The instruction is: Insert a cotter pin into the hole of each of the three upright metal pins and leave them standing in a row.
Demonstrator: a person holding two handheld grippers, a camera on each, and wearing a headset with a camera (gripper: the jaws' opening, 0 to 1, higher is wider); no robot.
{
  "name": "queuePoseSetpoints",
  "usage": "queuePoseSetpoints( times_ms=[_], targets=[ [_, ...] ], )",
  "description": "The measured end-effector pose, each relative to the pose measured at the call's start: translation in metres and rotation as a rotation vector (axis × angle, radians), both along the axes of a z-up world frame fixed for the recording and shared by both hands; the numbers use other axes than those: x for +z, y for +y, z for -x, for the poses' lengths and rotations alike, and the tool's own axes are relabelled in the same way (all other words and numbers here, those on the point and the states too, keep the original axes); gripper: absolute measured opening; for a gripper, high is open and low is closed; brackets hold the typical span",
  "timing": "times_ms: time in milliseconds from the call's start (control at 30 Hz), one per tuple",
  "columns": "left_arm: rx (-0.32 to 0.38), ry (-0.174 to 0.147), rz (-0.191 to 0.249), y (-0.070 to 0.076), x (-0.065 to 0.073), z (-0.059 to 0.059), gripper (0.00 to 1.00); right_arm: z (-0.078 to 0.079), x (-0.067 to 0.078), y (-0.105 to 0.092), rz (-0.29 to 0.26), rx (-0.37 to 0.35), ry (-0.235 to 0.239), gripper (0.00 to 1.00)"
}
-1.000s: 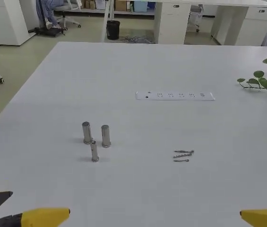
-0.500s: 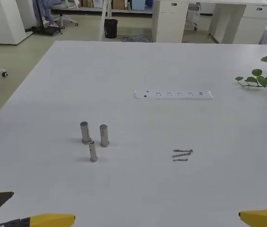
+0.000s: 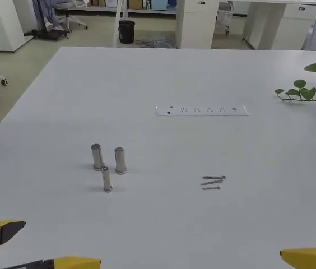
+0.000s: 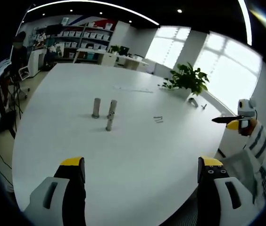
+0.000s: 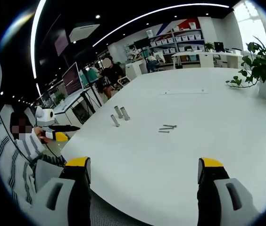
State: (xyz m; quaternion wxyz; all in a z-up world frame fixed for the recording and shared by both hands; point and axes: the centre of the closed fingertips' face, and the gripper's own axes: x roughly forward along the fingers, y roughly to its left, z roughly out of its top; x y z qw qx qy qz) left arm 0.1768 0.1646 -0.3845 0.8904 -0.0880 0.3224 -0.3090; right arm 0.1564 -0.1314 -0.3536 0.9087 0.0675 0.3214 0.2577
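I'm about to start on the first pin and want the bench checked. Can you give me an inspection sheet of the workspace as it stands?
surface: white table, flat and bare around the work.
job's things: three metal pins stand upright in a tight cluster, two behind and one in front, not in a row; three cotter pins lie loose to their right, none inserted.
clutter: power strip farther back; plant at the right edge.
grippers: left gripper and right gripper at the near edge, jaws wide apart, holding nothing.
cables: nothing seen on the table.
surroundings: white desks and a black bin on the floor beyond.
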Motion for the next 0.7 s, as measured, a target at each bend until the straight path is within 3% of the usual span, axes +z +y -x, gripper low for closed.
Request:
queuePoseSetpoints(
  times_ms=[133,267,400,467,567,633,700],
  targets=[
    [-0.031,0.004,-0.018,-0.004,-0.007,-0.004,0.99,0.000,-0.001,0.002,0.004,0.005,0.006,0.93],
    [-0.033,-0.001,0.019,-0.007,-0.004,-0.010,0.99,0.001,-0.002,0.004,0.013,0.010,0.011,0.92],
    [-0.037,-0.018,0.000,-0.009,-0.005,-0.019,0.97,0.002,-0.001,0.005,0.009,0.012,0.009,0.92],
    [-0.043,-0.025,0.038,-0.013,-0.001,-0.021,0.96,0.002,-0.001,0.005,0.010,0.012,0.007,0.92],
    [-0.060,-0.077,0.030,-0.016,0.002,-0.028,0.96,0.003,-0.001,0.006,0.014,0.014,0.011,0.92],
    [-0.053,-0.107,0.079,-0.020,0.008,-0.034,0.97,0.004,-0.003,0.005,0.015,0.012,0.014,0.92],
    [-0.063,-0.124,0.072,-0.021,0.009,-0.037,0.97,0.004,-0.003,0.005,0.006,0.002,0.016,0.92]
  ],
)
